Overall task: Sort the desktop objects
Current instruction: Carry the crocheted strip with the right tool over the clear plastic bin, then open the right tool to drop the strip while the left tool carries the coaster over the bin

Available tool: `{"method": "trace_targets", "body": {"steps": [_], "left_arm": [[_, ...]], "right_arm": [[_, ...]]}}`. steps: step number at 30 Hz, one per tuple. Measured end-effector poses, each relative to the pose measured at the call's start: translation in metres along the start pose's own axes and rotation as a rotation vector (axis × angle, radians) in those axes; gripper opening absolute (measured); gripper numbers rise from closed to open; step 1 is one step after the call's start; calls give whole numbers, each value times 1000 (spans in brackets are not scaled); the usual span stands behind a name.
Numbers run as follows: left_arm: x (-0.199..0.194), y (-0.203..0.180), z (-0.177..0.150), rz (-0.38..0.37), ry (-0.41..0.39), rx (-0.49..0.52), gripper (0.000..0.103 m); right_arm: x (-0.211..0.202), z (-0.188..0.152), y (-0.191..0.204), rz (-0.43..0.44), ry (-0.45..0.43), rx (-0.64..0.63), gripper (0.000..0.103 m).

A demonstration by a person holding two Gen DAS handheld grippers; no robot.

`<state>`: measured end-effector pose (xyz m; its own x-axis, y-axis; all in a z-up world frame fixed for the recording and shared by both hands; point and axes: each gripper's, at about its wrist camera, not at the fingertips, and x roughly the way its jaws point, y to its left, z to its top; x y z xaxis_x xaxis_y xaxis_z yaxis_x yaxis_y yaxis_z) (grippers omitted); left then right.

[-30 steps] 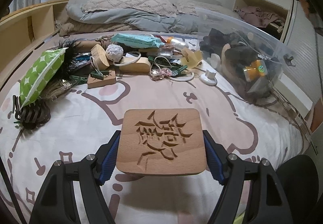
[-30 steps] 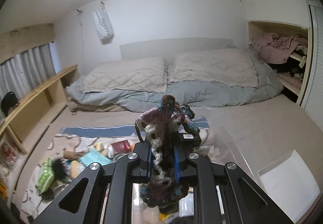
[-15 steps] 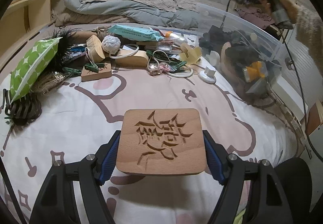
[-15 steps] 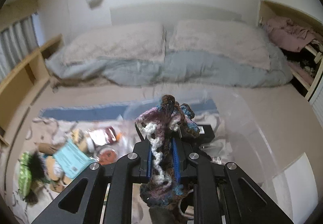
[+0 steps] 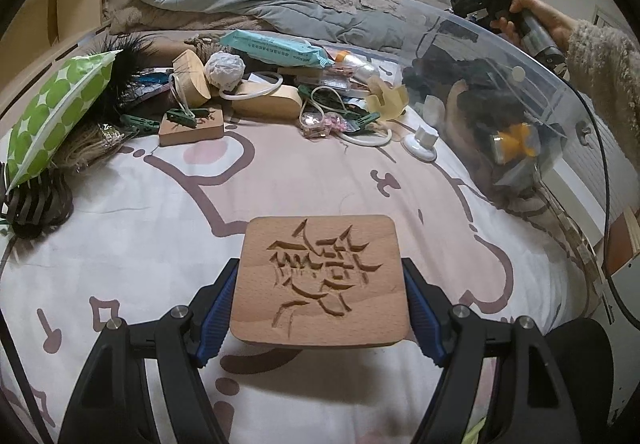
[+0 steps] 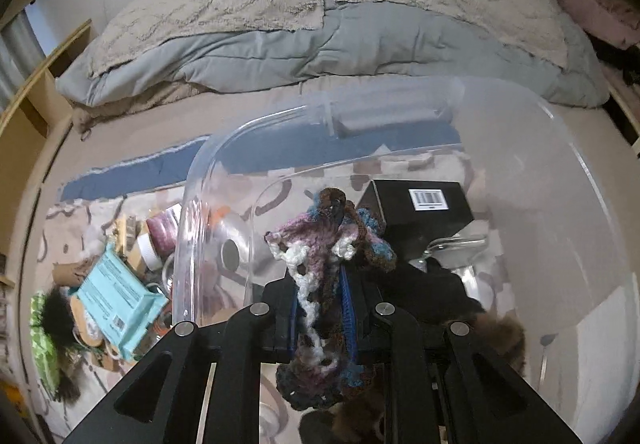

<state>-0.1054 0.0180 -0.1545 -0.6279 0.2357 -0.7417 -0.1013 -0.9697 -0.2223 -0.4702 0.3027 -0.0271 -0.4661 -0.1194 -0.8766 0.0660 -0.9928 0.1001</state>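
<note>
My left gripper (image 5: 319,274) is shut on a square wooden block (image 5: 320,308) with carved lines, held just above the patterned bedspread (image 5: 168,228). My right gripper (image 6: 322,284) hangs over the clear plastic bin (image 6: 404,104), pointing down into it. A multicoloured crochet piece (image 6: 320,240) sits between its blue pads; the jaws are opening but still touch it. In the left wrist view a person's hand (image 5: 532,16) holds that gripper above the bin's rim (image 5: 500,56).
A heap of loose items lies at the far side of the bedspread: a teal wipes pack (image 5: 276,48), a green dotted pouch (image 5: 52,112), a small wooden block (image 5: 192,128), a white knob (image 5: 420,140). The bin holds a black box (image 6: 416,212) and dark furry things.
My right gripper has dropped and tipped down over the clear bin with the crochet piece. The hand holding it has come into the left wrist view. The left gripper keeps the wooden block in place.
</note>
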Motion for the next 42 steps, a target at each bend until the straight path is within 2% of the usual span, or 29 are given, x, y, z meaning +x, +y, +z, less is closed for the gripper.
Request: {"method": "trace_targets", "body": {"steps": [1, 2, 3, 8, 13, 19, 21, 27, 30, 33, 36, 39, 42], "left_arm": [[0, 0, 0, -1, 0, -1, 76], [-1, 0, 1, -5, -2, -3, 76], [-1, 0, 1, -6, -6, -2, 76], [-6, -5, 8, -28, -31, -3, 76], [-8, -16, 31, -75, -52, -7, 76], [-10, -51, 74, -115, -106, 64, 76], [-8, -69, 91, -133, -128, 90, 76], [5, -124, 149, -224, -153, 141, 76], [14, -148, 182, -263, -163, 142, 76], [27, -174, 217, -288, -162, 139, 76], [42, -200, 250, -310, -151, 132, 76], [58, -227, 276, -305, -143, 145, 76], [79, -246, 294, -261, -122, 156, 76]], "right_arm": [[-1, 0, -2, 20, -7, 12, 50], [-2, 1, -3, 31, -11, 19, 89], [-7, -1, -4, 42, -22, 26, 94], [-27, 0, -11, 81, -81, 27, 93], [-56, -13, -22, 138, -134, 13, 93], [-102, -43, -49, 218, -249, 14, 93], [-118, -59, -56, 271, -300, 8, 93], [-159, -107, -77, 347, -425, -22, 93], [-166, -122, -95, 344, -459, -5, 93], [-165, -132, -107, 303, -473, -6, 94], [-161, -140, -119, 314, -475, 4, 93], [-154, -141, -131, 334, -468, 41, 94], [-152, -145, -140, 363, -463, 57, 94]]}}
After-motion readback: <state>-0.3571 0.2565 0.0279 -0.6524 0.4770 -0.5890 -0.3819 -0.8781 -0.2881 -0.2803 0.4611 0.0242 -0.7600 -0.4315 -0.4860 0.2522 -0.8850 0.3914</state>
